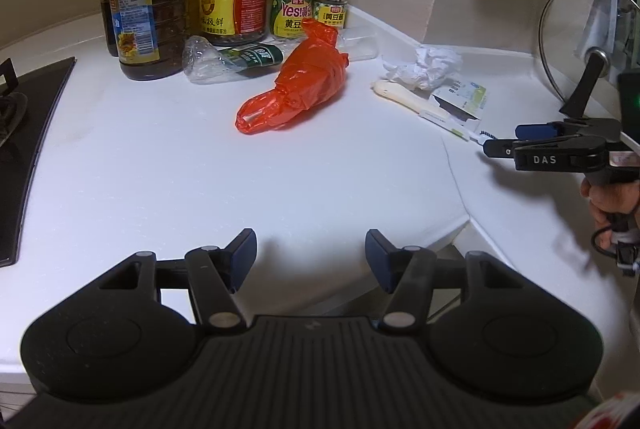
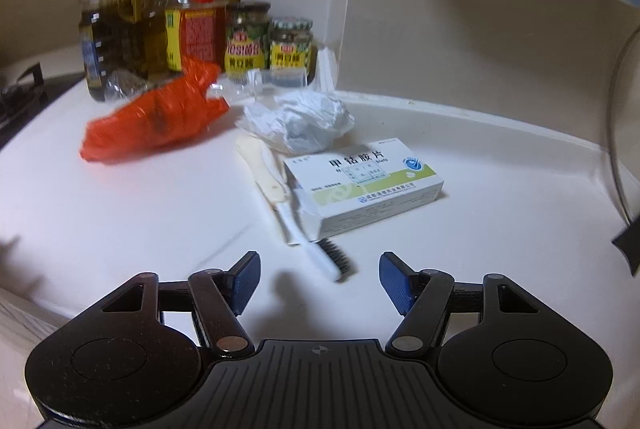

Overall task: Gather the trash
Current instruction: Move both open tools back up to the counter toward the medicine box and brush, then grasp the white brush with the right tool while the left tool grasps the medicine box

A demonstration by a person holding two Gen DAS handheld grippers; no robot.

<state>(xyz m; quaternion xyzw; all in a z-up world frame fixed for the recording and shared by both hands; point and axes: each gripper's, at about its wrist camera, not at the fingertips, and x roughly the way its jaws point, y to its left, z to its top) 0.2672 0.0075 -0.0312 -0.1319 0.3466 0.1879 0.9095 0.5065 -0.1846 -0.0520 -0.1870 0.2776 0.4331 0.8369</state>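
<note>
From the left wrist, the left gripper (image 1: 311, 257) hangs over the white counter (image 1: 160, 169) with its jaws standing wide and nothing between them. Ahead and slightly left lies the orange bag (image 1: 304, 81), its long axis running from near-left to far-right, the looped end pointing back toward the tool. A crushed clear bottle (image 1: 224, 61) lies on its side just beyond the bag, before the oil bottles (image 1: 148, 9). Far right, the right gripper (image 1: 504, 141) is seen side-on, pointing left toward the brush end. Bare counter fills the space before the pads; the counter edge cuts in at lower right.

From the right wrist, the right gripper (image 2: 318, 283) is spread wide and empty. Just ahead lies the brush (image 2: 296, 229), bristles nearest, handle running away and leftward. The medicine box (image 2: 368, 185) touches its right side; crumpled paper (image 2: 304, 121) sits beyond.
</note>
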